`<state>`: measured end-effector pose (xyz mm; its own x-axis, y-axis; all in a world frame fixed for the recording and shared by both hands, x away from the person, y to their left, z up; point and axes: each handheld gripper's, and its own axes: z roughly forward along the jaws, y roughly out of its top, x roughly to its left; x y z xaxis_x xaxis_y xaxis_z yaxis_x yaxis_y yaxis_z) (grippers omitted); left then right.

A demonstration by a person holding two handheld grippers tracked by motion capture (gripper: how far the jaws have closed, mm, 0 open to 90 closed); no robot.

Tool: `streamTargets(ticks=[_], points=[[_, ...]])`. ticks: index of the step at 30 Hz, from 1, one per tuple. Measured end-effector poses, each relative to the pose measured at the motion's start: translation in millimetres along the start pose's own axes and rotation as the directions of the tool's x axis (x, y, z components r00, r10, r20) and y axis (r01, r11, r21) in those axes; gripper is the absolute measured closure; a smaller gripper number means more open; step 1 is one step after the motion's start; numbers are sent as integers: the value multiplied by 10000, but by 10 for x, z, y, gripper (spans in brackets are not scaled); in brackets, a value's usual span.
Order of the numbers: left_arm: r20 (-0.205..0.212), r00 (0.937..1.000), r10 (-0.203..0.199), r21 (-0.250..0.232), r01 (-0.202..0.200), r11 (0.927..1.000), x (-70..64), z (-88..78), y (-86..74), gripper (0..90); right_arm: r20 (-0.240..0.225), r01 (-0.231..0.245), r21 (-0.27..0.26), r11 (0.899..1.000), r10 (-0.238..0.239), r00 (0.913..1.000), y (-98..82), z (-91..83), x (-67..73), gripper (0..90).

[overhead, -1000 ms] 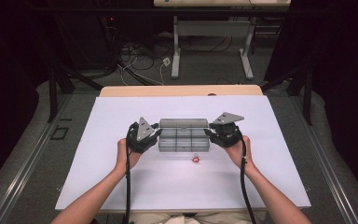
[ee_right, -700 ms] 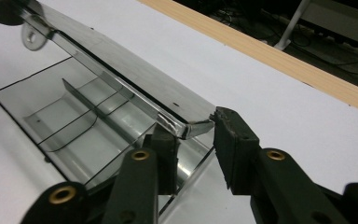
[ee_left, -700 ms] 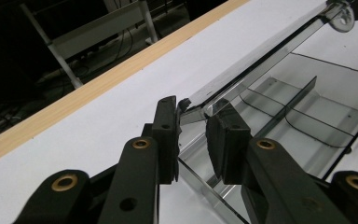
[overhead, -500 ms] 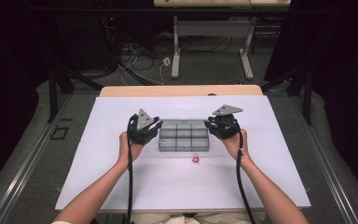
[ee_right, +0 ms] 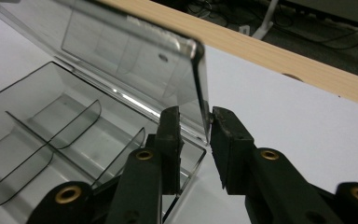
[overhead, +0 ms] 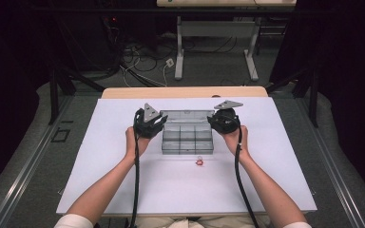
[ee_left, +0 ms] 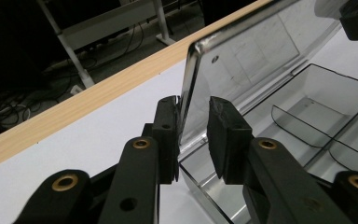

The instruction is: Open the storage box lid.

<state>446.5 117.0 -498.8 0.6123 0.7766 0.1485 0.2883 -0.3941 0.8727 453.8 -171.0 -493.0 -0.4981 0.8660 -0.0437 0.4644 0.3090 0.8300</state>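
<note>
A clear plastic compartment box (overhead: 187,140) sits mid-table with its hinged lid (overhead: 185,116) swung up at the back, baring empty compartments (ee_right: 51,135). My left gripper (overhead: 159,124) straddles the lid's left end. In the left gripper view the lid (ee_left: 242,60) leans on the left pad of that gripper (ee_left: 193,121), and a gap shows before the right pad. My right gripper (overhead: 215,121) straddles the lid's right end. Its jaws have just been closing slightly. Here the lid (ee_right: 130,51) touches the right pad of the gripper (ee_right: 196,126), with a gap to the left pad.
A small red object (overhead: 199,162) lies on the white board (overhead: 123,190) just in front of the box. Behind the box runs the table's wooden edge (overhead: 185,91). Beyond it are desk legs and cables on the floor.
Both hands have moved toward the far side of the table. The lid has swung up and back from over the box, and the compartments now lie uncovered.
</note>
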Motion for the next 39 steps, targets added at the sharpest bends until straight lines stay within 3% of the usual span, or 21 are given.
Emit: streamTargets(ticks=[5,9,12,16,20,24,27,30,36,39], points=[[-145,9995,-295,260,299,9992,46,110,9,729,394,-129,88,9999,125,9991,25,102,4,731],[-350,9991,-222,657,245,9975,40,196,-19,725,635,-311,378,9988,287,9976,31,192,-15,716],[-527,9981,-331,874,376,9955,36,236,-45,723,979,-42,826,9966,-39,9952,28,251,-24,699],[-594,9968,-533,1019,591,9930,58,211,-82,671,799,-60,1137,9935,-31,9968,1,238,-39,637],[-213,9974,-683,1054,702,9920,56,126,-143,502,516,47,1252,9921,-112,9986,-65,155,-43,559],[196,9963,-834,925,813,9924,-12,-21,-240,374,126,530,1428,9883,-554,9984,-192,45,-2,503],[850,9939,-699,1541,562,9865,-48,-108,-296,276,-360,534,1423,9884,-488,9982,-307,-69,32,468],[1156,9925,-390,1642,196,9862,-54,-247,-314,221,-572,788,1546,9848,-707,9959,-349,-166,47,434],[1436,9884,-504,1959,216,9804,-56,-470,-395,155,-857,868,1495,9849,-746,9935,-376,-327,83,403],[1410,9893,-376,2229,53,9748,-77,-541,-430,136,-1009,969,1633,9818,-810,9916,-411,-387,98,386]])
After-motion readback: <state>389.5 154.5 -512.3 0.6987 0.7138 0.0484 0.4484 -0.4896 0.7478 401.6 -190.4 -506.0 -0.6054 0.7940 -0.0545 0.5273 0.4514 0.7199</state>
